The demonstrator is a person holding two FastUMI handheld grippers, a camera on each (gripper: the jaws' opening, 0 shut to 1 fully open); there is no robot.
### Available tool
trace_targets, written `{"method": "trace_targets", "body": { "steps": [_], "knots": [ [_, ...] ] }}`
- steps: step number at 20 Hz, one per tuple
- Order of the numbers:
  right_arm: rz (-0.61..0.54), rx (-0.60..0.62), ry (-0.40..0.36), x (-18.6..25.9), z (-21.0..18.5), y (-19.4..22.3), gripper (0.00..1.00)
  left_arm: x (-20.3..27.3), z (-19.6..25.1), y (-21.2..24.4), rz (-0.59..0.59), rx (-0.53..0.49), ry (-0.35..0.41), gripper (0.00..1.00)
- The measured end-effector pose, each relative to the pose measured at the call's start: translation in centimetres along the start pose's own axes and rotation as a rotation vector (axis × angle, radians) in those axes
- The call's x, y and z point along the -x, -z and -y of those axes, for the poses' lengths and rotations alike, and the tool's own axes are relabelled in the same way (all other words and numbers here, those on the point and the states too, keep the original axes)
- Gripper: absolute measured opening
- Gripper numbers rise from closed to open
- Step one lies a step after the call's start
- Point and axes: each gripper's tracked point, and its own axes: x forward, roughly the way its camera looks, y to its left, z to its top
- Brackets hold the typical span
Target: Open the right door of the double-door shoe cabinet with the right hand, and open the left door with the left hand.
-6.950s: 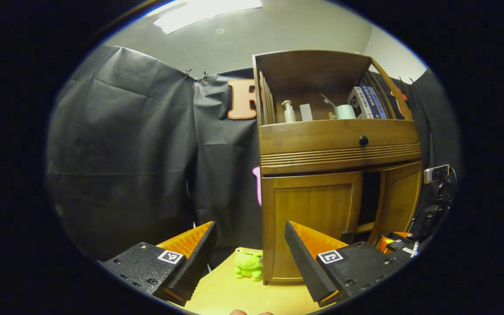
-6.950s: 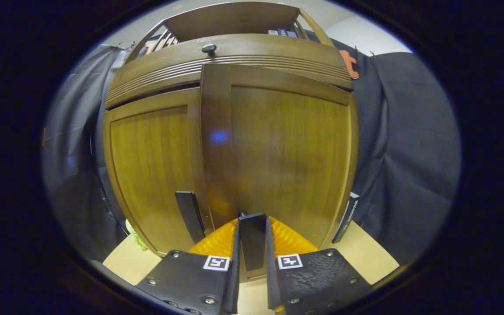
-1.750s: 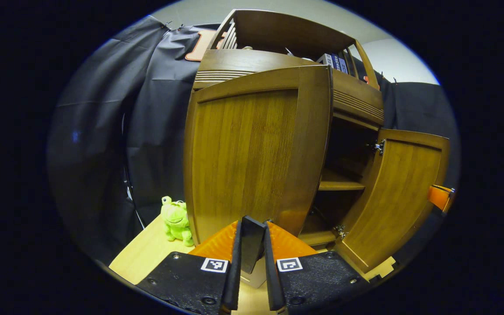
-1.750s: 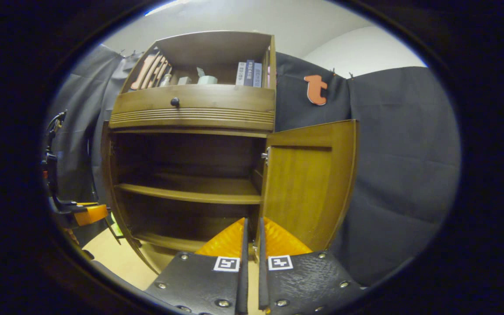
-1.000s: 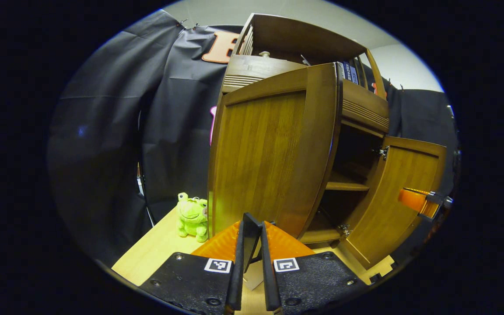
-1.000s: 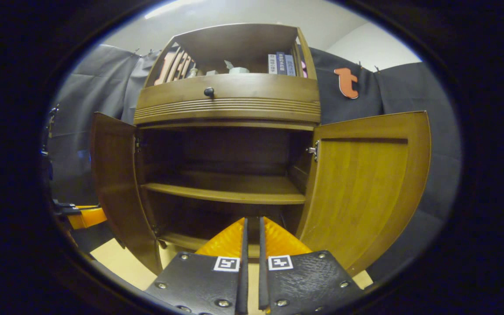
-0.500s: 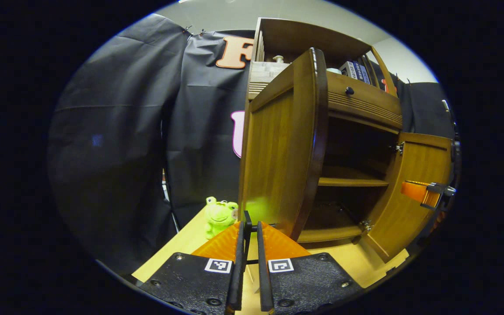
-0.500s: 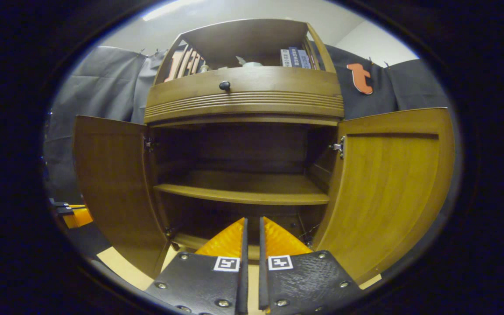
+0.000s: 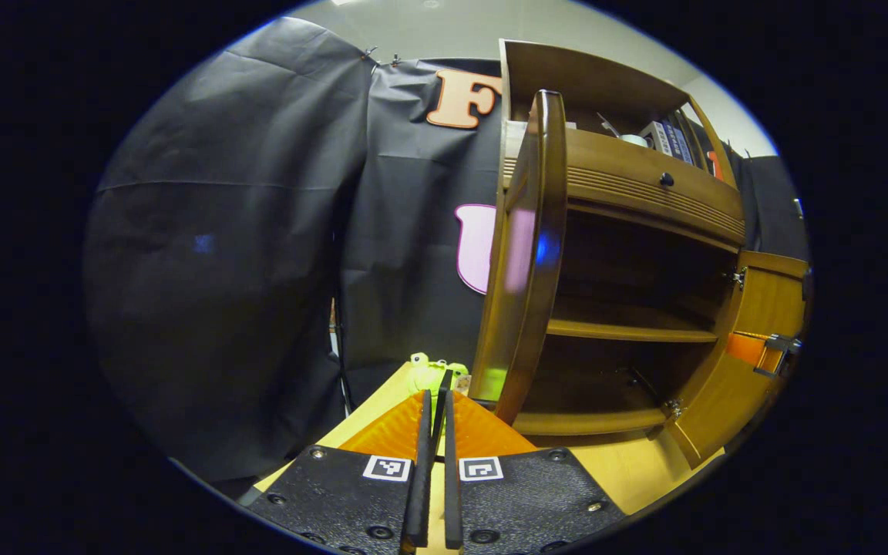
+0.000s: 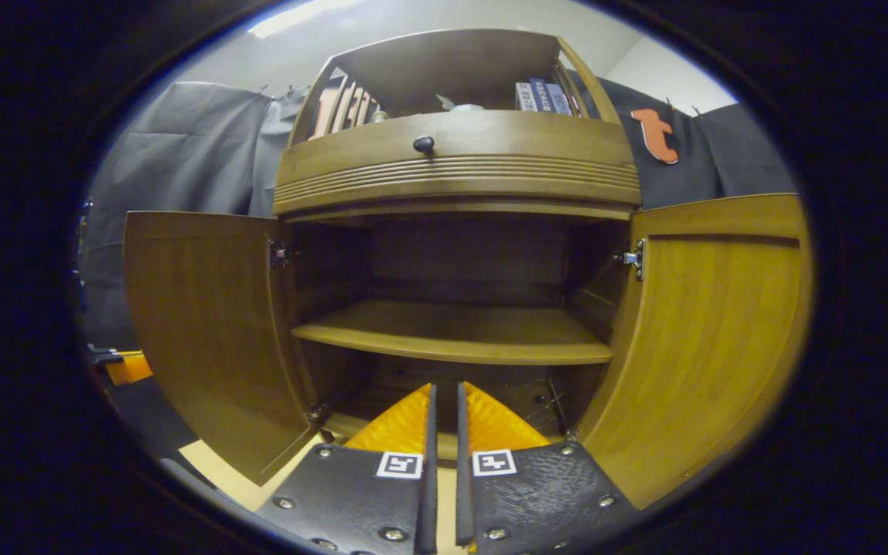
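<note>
Left door (image 9: 525, 262): seen edge-on, upright, just ahead-right of left gripper (image 9: 435, 432).
Left gripper: fingers pressed on thin dark handle.
Right gripper (image 10: 442, 432): fingers together, empty.
Right door (image 10: 710, 331): swung wide.

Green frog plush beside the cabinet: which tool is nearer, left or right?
Left. The left tool sits just short of the frog plush, by the left door. The right tool faces the open cabinet between the doors, further over.

Wooden shoe cabinet (image 10: 455, 181) ahead of the jaws, left door (image 10: 209, 327) and right door (image 10: 710, 324) swung wide open.
</note>
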Motion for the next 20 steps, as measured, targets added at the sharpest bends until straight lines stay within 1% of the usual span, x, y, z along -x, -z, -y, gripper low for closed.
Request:
{"method": "trace_targets", "body": {
  "steps": [2, 3, 4, 6, 7, 8, 9, 11, 12, 15, 16, 17, 20],
  "knots": [
    [0.000, -0.007, -0.011, -0.3, -0.3, -0.1, 0.10, 0.4, -1.2, -0.3, 0.008, -0.001, -0.038, 0.09],
    [0.000, -0.009, -0.017, -0.5, -0.5, -0.1, 0.10, 0.8, -1.9, -0.8, 0.020, -0.002, -0.062, 0.05],
    [0.001, -0.010, -0.021, -0.7, -0.6, -0.2, 0.10, 1.1, -2.1, -1.3, 0.033, 0.002, -0.078, 0.09],
    [0.002, -0.013, -0.031, -0.8, -0.9, -0.1, 0.10, 1.6, -2.0, -2.5, 0.061, 0.022, -0.085, 0.09],
    [0.002, -0.014, -0.035, -0.8, -1.0, -0.1, 0.10, 2.0, -1.8, -3.0, 0.074, 0.027, -0.085, 0.04],
    [0.003, -0.014, -0.038, -0.8, -1.0, -0.2, 0.10, 2.3, -1.6, -3.5, 0.086, 0.025, -0.084, 0.09],
    [0.004, -0.013, -0.039, -0.7, -1.1, -0.3, 0.12, 2.5, -1.3, -4.1, 0.098, 0.020, -0.087, 0.09],
    [0.010, -0.009, -0.034, -0.3, -0.7, -0.4, 0.12, 3.0, -0.8, -5.6, 0.132, 0.008, -0.090, 0.09],
    [0.015, -0.003, -0.028, 0.0, -0.5, -0.6, 0.10, 3.3, -0.2, -6.5, 0.154, 0.006, -0.083, 0.09],
    [0.036, 0.011, -0.002, 1.0, 0.7, -1.6, 0.10, 3.9, 2.6, -9.2, 0.216, -0.017, -0.034, 0.09],
    [0.045, 0.013, 0.009, 1.4, 1.2, -2.0, 0.12, 3.8, 3.6, -10.1, 0.236, -0.031, -0.008, 0.09],
    [0.054, 0.014, 0.021, 1.9, 1.7, -2.4, 0.10, 3.7, 4.9, -10.9, 0.248, -0.043, 0.021, 0.09],
    [0.086, 0.003, 0.061, 3.4, 3.0, -4.0, 0.10, 3.3, 9.6, -12.3, 0.274, -0.045, 0.131, 0.09]
  ]
}}
